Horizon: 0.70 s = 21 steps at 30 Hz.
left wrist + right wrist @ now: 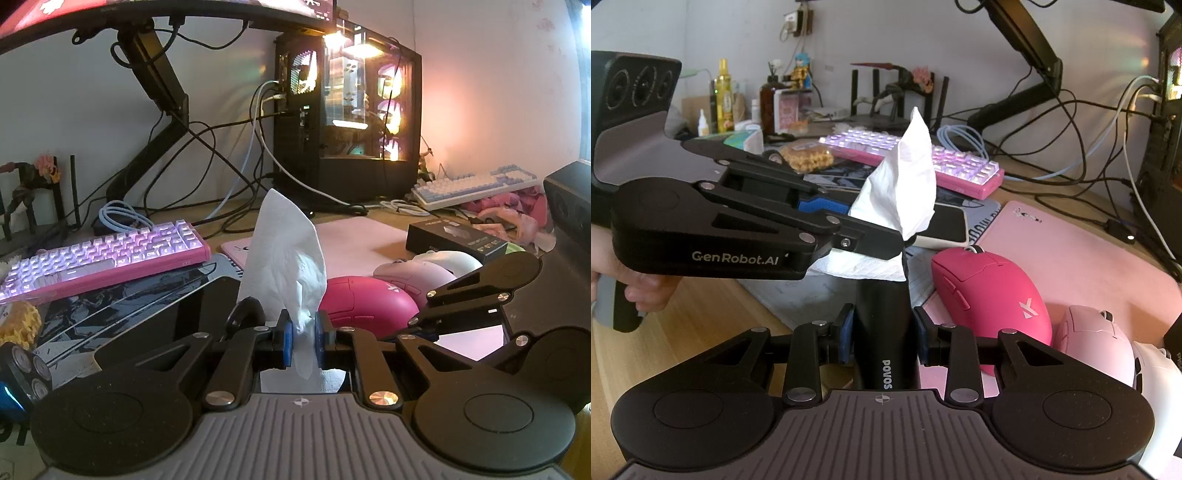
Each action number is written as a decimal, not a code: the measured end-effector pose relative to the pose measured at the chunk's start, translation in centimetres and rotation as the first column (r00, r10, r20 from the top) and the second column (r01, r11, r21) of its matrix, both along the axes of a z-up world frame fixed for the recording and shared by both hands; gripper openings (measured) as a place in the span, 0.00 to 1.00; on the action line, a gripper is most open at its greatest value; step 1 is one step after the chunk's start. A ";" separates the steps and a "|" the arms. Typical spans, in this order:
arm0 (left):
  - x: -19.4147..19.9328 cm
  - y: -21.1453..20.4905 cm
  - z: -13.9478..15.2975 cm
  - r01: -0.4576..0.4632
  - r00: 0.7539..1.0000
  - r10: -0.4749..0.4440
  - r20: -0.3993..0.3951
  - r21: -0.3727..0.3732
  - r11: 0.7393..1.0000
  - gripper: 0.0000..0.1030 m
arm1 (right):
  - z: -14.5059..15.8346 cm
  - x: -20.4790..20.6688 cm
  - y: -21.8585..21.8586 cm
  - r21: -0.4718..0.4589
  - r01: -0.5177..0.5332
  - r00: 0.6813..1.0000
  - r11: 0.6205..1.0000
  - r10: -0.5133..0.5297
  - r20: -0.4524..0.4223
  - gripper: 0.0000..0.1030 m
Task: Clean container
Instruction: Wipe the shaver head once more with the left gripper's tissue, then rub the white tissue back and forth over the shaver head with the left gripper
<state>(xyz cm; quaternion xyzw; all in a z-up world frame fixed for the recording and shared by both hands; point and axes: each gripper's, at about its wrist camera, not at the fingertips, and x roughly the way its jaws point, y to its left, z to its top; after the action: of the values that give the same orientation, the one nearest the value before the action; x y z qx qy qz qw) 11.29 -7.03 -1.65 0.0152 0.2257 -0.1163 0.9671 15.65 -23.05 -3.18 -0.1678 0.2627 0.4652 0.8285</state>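
White tissue (284,254) sat pinched in the left gripper (306,341); the right gripper (883,334) clamped a black shaver (882,332) at six o'clock. Thin paper might tear under hard wiping.

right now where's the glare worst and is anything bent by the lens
Left wrist view: the lit PC case blows out to white at its top and casts a pink wash on the wall; the monitor edge curves. Right wrist view: even light, sharp white tissue, desk edge bowed.
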 end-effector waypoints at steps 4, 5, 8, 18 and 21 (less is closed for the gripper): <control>-0.1 -0.3 0.0 0.022 1.000 -0.022 0.003 0.011 1.000 0.16 | 0.0 0.0 0.0 0.000 0.000 1.000 1.000 0.000 0.000 0.35; -0.2 -0.4 0.0 0.033 0.999 -0.033 0.005 0.015 0.999 0.16 | 0.0 0.0 0.0 0.000 0.000 1.000 1.000 0.000 -0.001 0.35; -0.3 -0.9 0.0 0.077 0.997 -0.077 0.010 0.031 0.997 0.16 | 0.0 0.0 0.0 0.000 0.000 1.000 1.000 0.000 0.000 0.35; -0.7 -2.3 -0.2 0.148 0.989 -0.150 0.011 0.088 0.985 0.15 | 0.0 -0.1 0.1 0.000 0.001 1.000 1.000 -0.001 0.000 0.35; -0.7 -2.1 -0.3 0.144 0.989 -0.145 0.008 0.077 0.987 0.15 | -0.1 -0.1 0.0 0.000 0.001 1.000 1.000 -0.001 0.000 0.35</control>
<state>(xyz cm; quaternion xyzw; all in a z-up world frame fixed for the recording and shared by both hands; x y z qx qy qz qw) 10.63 -9.15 -1.90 0.0693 0.2218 -0.1773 0.9563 15.57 -23.00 -3.23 -0.1676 0.2628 0.4646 0.8288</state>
